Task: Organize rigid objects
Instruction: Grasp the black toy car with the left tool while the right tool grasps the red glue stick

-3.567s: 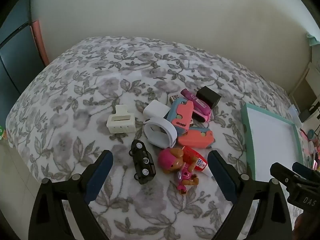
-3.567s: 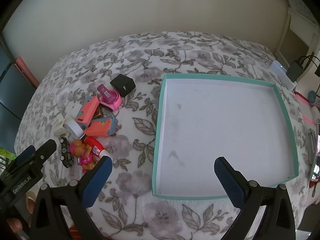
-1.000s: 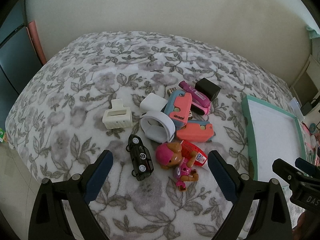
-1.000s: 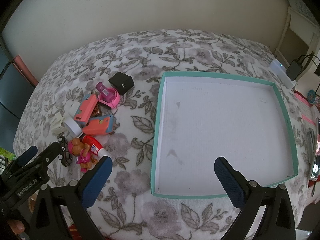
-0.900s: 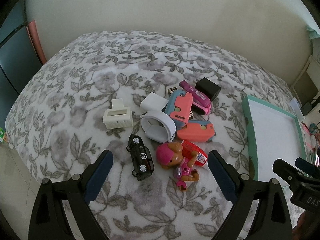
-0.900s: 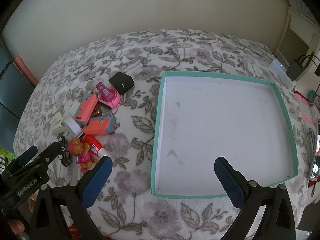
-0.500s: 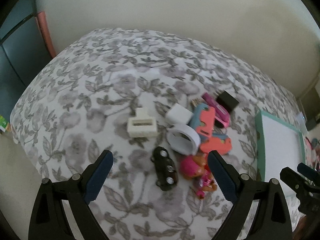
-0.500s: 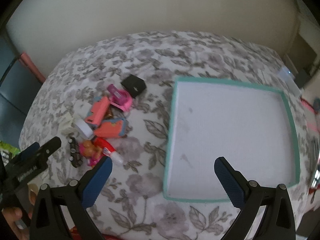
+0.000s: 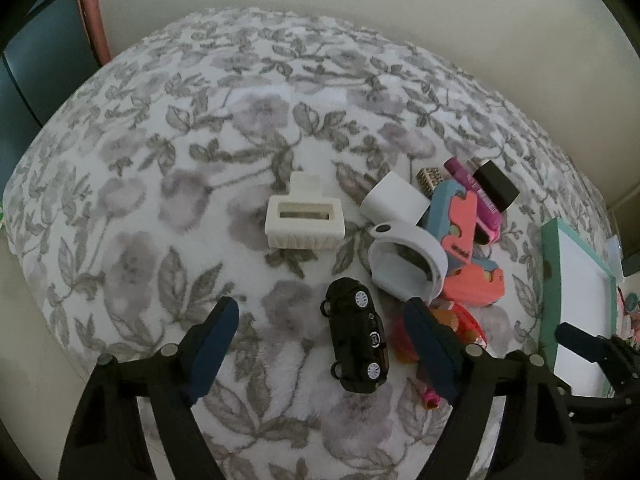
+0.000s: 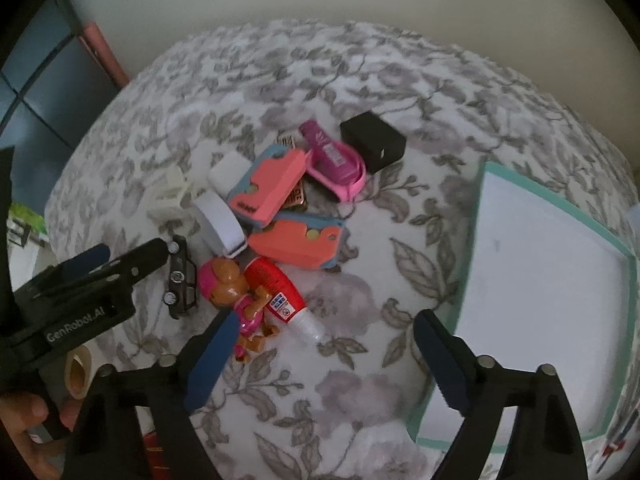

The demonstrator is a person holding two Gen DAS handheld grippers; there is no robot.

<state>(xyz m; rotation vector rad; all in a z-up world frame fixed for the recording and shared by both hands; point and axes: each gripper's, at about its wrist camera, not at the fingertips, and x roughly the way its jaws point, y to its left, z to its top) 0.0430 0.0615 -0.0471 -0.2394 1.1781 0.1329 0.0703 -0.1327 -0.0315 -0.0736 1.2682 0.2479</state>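
Black toy car (image 9: 358,340) lies on its side on the bed (image 9: 192,168), at the near edge of the toy pile, well apart from the teal tray (image 10: 552,280). Left claw (image 9: 324,340) straddles it, closing, pads not touching. Right claw (image 10: 324,360) closing, empty. Risk: right pad snags the doll (image 10: 236,296).

Left wrist view: looks steeply down on the toy pile (image 9: 436,248) from its near-left side, close in; black toy car (image 9: 358,340) sits nearest the lens, tray (image 9: 548,264) cut off at the right edge.

Right wrist view: looks steeply down from the near side of the same pile (image 10: 280,208), set further right, close in; tray (image 10: 480,208) fills the right side.

Shared: the pile, the car (image 10: 180,276), the tray's left rim, the floral cover (image 9: 200,160). Each view catches the other gripper at its edge.
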